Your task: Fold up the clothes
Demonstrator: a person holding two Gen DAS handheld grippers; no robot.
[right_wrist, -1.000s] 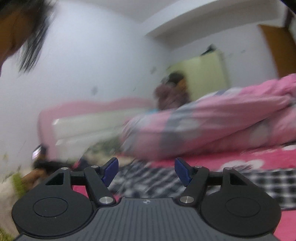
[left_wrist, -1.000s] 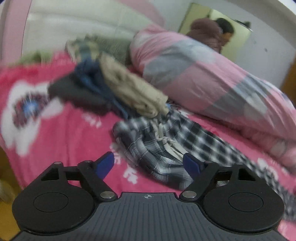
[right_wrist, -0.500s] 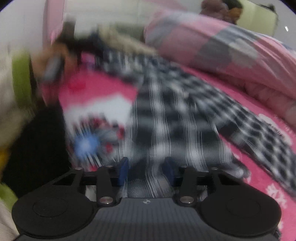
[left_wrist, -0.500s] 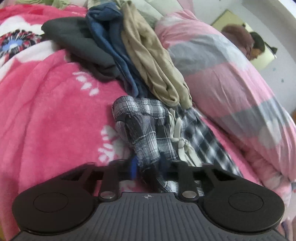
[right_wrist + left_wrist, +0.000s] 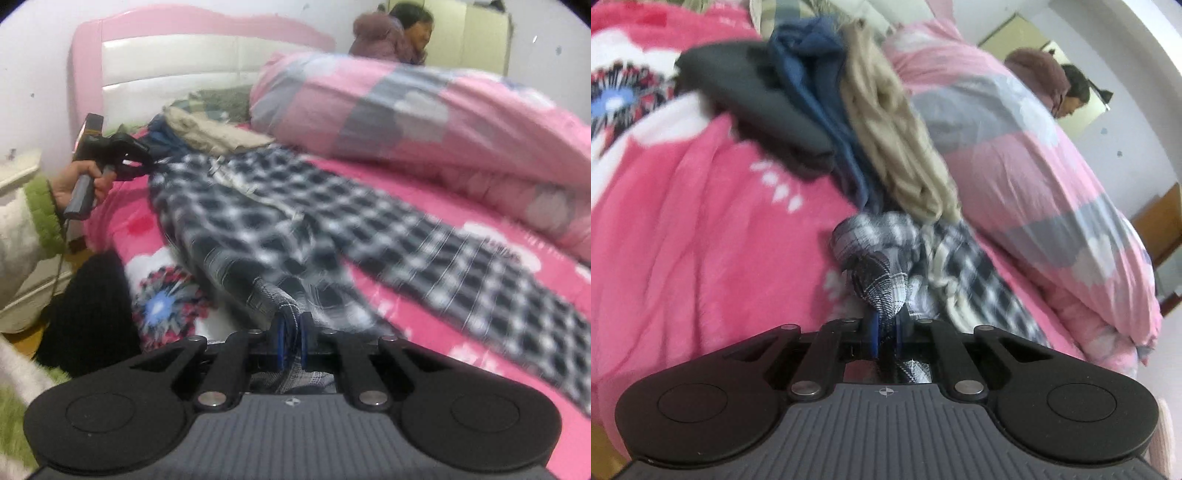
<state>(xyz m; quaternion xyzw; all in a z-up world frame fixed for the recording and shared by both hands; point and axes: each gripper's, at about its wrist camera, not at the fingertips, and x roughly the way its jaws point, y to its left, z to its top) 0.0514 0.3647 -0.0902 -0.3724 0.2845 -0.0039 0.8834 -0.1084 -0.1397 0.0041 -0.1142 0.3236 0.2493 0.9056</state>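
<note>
Black-and-white plaid trousers (image 5: 295, 221) lie stretched across the pink bedspread (image 5: 424, 314), legs running to the right. My left gripper (image 5: 885, 332) is shut on a bunched part of the plaid trousers (image 5: 886, 280) at the waist end, with the drawstring beside it. It also shows in the right wrist view (image 5: 147, 166), held by a hand at the far left. My right gripper (image 5: 291, 341) is shut on the near edge of the trousers.
A pile of dark grey, blue and beige clothes (image 5: 849, 122) lies just beyond the trousers. A rolled pink and grey duvet (image 5: 424, 110) runs along the far side of the bed. A pink headboard (image 5: 184, 55) stands behind. A person (image 5: 391, 33) sits in the background.
Both grippers were open above the bed a second ago. They came down and closed on the plaid trousers, left at the waist end, right at the near edge.
</note>
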